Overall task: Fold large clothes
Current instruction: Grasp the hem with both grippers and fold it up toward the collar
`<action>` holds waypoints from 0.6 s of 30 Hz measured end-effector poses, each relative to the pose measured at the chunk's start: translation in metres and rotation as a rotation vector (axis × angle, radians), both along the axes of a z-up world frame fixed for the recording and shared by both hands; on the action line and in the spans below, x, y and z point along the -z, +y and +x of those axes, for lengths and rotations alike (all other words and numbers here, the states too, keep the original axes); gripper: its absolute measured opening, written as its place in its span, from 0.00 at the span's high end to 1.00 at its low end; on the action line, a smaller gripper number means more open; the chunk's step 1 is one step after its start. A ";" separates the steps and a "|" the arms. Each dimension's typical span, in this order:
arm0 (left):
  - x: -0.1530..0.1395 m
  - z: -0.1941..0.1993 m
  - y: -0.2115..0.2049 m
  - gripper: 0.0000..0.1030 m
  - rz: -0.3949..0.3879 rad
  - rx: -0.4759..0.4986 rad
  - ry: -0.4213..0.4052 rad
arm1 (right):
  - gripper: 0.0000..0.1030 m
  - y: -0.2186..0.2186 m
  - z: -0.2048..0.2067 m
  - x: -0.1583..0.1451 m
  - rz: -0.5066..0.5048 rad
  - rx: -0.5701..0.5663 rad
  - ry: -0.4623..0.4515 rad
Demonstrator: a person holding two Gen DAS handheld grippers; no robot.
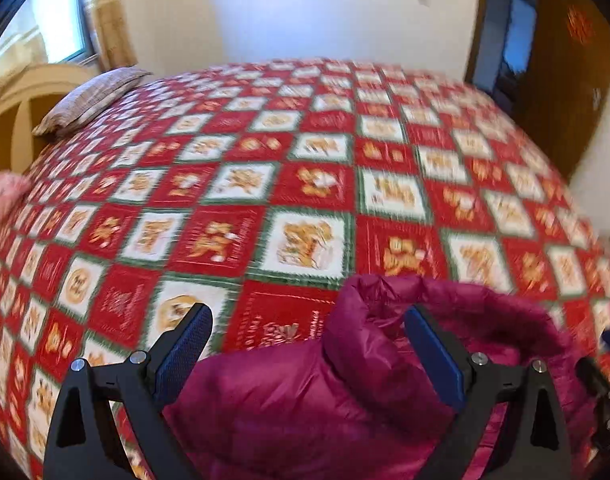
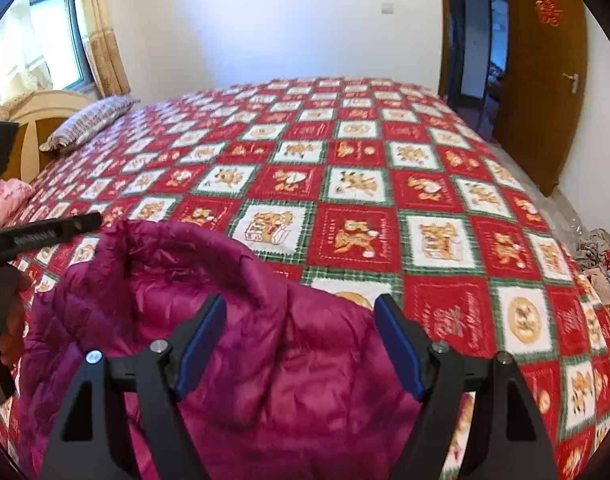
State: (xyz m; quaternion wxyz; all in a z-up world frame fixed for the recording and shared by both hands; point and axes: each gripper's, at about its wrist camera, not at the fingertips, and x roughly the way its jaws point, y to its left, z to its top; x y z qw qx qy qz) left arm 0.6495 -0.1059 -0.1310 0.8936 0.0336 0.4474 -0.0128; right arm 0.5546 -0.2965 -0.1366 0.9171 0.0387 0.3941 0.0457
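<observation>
A magenta quilted puffer jacket (image 1: 305,400) lies bunched at the near edge of the bed, its collar or hem standing up in a curved ridge (image 2: 185,320). My left gripper (image 1: 307,316) hangs over it with its blue-padded jaws spread wide. One finger (image 1: 429,348) is beside the raised fold and the other finger (image 1: 189,340) is over the bedspread. My right gripper (image 2: 301,300) is likewise open above the jacket, and its pads do not press on the cloth. Part of the left gripper (image 2: 45,232) shows at the left edge of the right wrist view.
The bed wears a red, white and green checked bedspread (image 2: 345,160) with bear pictures. A striped pillow (image 2: 89,120) and a wooden headboard (image 2: 45,108) are at the far left, with pink cloth (image 2: 13,196) beside them. A brown door (image 2: 541,80) and floor clutter (image 2: 597,256) are to the right.
</observation>
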 end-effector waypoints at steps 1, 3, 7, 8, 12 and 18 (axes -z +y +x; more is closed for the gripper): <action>0.009 0.004 -0.005 0.05 0.024 0.018 0.014 | 0.24 0.001 0.004 0.002 -0.004 -0.011 0.009; 0.025 0.007 -0.008 0.06 0.052 0.046 0.035 | 0.24 0.007 0.015 0.008 -0.028 -0.043 0.019; 0.036 -0.003 0.000 0.62 0.007 0.122 0.029 | 0.43 0.016 0.026 0.018 -0.079 -0.105 0.039; 0.038 -0.005 0.002 0.76 -0.011 0.154 0.049 | 0.54 0.018 0.027 0.021 -0.097 -0.121 0.047; 0.023 -0.030 0.009 0.90 -0.034 0.214 -0.037 | 0.88 0.025 0.014 0.021 -0.187 -0.147 0.015; 0.018 -0.076 0.022 0.92 -0.016 0.267 -0.121 | 0.90 0.023 -0.021 0.012 -0.211 -0.146 -0.069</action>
